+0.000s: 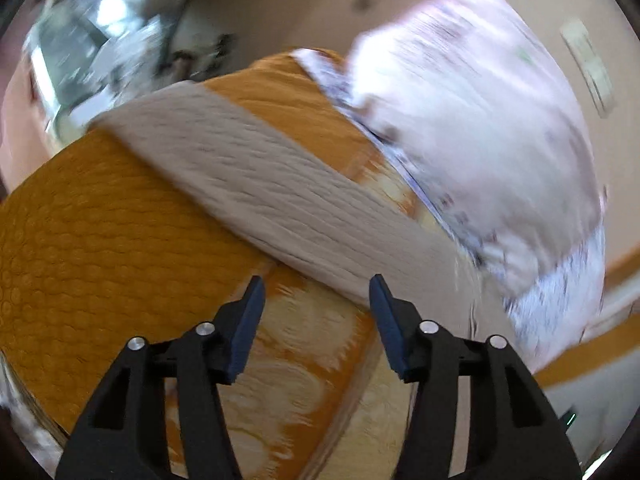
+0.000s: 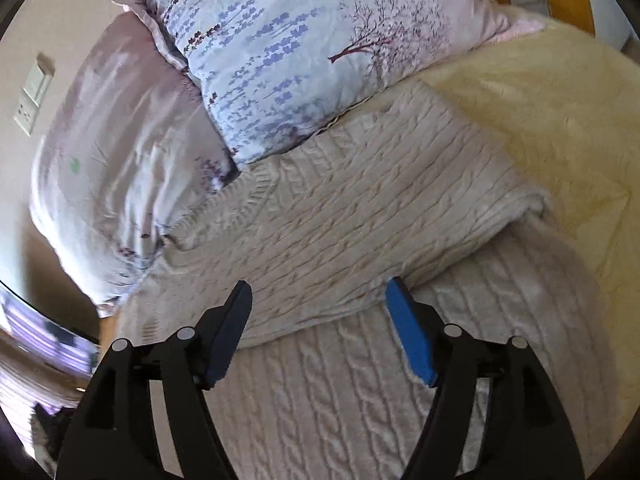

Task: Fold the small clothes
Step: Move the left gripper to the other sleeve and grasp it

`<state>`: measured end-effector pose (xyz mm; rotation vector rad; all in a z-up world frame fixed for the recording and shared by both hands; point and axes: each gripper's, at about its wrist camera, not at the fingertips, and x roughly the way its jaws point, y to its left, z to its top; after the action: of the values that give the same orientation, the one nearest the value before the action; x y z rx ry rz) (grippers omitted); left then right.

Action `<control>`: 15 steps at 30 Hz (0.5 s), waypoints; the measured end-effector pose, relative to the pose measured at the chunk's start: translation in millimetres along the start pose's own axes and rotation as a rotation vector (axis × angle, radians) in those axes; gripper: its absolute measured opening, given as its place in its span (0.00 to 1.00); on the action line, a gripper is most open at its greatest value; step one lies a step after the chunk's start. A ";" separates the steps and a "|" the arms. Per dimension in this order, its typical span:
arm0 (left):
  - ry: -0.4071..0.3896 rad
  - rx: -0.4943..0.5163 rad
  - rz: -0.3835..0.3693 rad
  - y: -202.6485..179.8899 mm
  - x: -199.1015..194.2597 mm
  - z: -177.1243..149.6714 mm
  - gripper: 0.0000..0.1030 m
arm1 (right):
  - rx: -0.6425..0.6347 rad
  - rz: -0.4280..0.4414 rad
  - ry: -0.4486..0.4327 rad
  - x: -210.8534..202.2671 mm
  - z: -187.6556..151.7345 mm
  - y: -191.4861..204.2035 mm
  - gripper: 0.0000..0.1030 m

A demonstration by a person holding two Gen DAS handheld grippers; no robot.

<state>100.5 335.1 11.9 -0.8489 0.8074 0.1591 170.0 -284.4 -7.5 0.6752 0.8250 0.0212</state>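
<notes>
Right wrist view: cable-knit sweater (image 2: 360,216), beige, lying on the bed (image 2: 560,128), one flap folded over the body, far edge touching the floral pillow (image 2: 304,52). Soft, limp, likely stretchy; you should pinch a folded edge or corner. Right gripper (image 2: 318,320) and left gripper (image 1: 316,308): jaws open, empty.
</notes>
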 end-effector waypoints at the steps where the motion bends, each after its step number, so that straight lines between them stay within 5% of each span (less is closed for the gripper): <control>1: -0.004 -0.031 -0.001 9.0 -1.1 4.7 0.48 | 0.008 0.014 0.007 -0.2 -0.4 -1.0 0.69; 11: -0.092 -0.300 -0.017 52.7 3.2 33.8 0.39 | 0.001 0.056 0.015 -3.9 -4.7 -0.2 0.69; 15: -0.124 -0.376 -0.027 68.6 6.5 44.9 0.25 | -0.016 0.071 0.011 -7.0 -6.2 3.5 0.69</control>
<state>101.3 412.1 -16.7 -1.1915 0.6572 0.3438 161.7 -280.2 -3.8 0.6892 0.8099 0.0958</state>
